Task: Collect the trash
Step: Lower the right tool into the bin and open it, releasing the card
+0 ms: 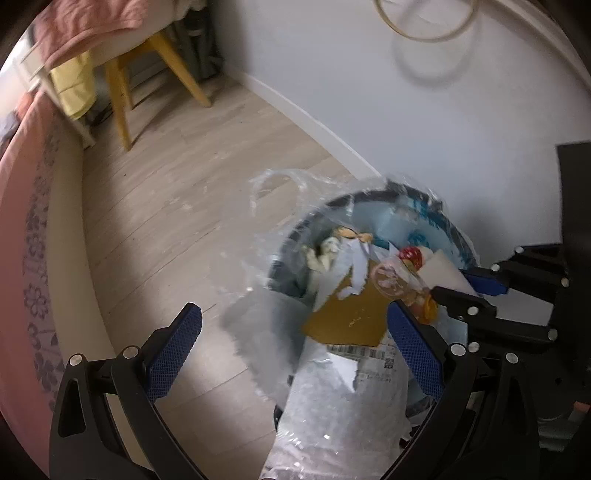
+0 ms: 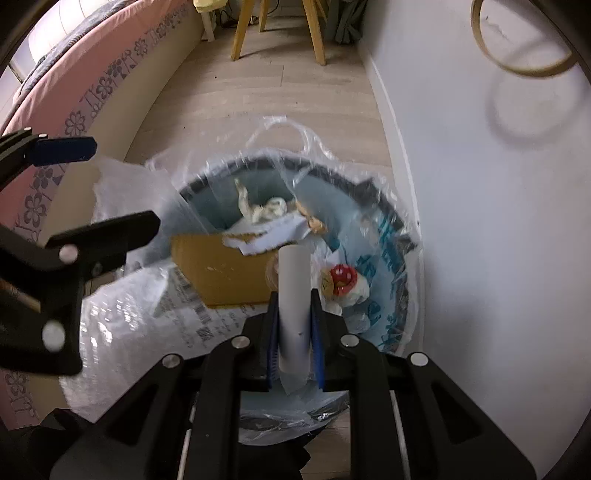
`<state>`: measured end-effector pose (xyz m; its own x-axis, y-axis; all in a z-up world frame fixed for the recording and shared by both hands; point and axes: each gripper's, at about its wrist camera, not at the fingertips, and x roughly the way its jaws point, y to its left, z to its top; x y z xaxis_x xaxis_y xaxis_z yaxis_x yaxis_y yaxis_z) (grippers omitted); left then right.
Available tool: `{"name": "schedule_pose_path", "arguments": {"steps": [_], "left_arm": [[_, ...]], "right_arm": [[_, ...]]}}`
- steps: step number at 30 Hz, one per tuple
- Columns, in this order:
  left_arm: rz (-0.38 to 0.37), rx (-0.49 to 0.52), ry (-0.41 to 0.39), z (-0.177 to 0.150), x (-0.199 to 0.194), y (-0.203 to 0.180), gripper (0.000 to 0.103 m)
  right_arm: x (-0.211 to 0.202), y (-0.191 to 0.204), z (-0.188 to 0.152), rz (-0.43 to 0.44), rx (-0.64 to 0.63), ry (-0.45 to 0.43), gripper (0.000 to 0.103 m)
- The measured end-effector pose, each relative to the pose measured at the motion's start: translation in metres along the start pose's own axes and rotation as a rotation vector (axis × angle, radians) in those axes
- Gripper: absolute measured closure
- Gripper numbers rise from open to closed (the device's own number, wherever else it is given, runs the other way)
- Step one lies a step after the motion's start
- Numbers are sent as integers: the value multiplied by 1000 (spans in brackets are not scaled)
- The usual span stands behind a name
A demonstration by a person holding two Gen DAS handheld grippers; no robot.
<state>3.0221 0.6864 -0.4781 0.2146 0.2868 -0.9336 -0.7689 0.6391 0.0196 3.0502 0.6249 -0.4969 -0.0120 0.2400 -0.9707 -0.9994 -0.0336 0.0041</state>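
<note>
One piece of trash is in play: a white folded paper [image 2: 293, 295], clamped between the narrow jaws of your right gripper [image 2: 294, 317]. It hangs over the near side of the trash bin [image 2: 400, 295], above the rubbish already inside.

How it looks: flat, stiff-ish, white, sticking forward past the fingertips, bottom edge ragged behind the pads. Likely light and prone to flutter.

Step in hand, as I read it: the drop. Do it well:
- Push the right gripper a bit further toward the bin's centre, so the paper clears the near rim.
- Tilt the tip down before you release, so it slides in rather than catching on the cardboard sheet [image 2: 221, 273].
- Open fully; the paper sits deep between the pads.

Your left gripper [image 1: 295, 350] has its jaws wide apart and holds nothing. It hovers over the bin's left rim, just above the clear bin liner [image 2: 280, 129] and the bubble mailer [image 1: 343, 406], which drapes over the near-left rim. Keep it there or use it to press the mailer down.

Bin contents: cardboard, torn paper, crumpled tissue, a red-capped wrapper [image 2: 341, 278] on the right side. Pretty full.

Bin stands on the wood floor [image 2: 258, 99], against the white wall [image 2: 498, 221]; bed [image 2: 92, 77] on the left, chair legs [image 2: 317, 33] at the far end.
</note>
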Motion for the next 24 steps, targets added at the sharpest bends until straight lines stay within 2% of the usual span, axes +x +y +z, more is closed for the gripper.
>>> {"name": "schedule_pose_path", "arguments": {"steps": [10, 24], "left_arm": [[-15, 43, -14, 5, 19, -17, 6], [-6, 76, -4, 3, 25, -18, 6]], "right_arm": [[26, -13, -6, 7, 15, 31, 87], [49, -7, -2, 32, 0, 41, 87]]}}
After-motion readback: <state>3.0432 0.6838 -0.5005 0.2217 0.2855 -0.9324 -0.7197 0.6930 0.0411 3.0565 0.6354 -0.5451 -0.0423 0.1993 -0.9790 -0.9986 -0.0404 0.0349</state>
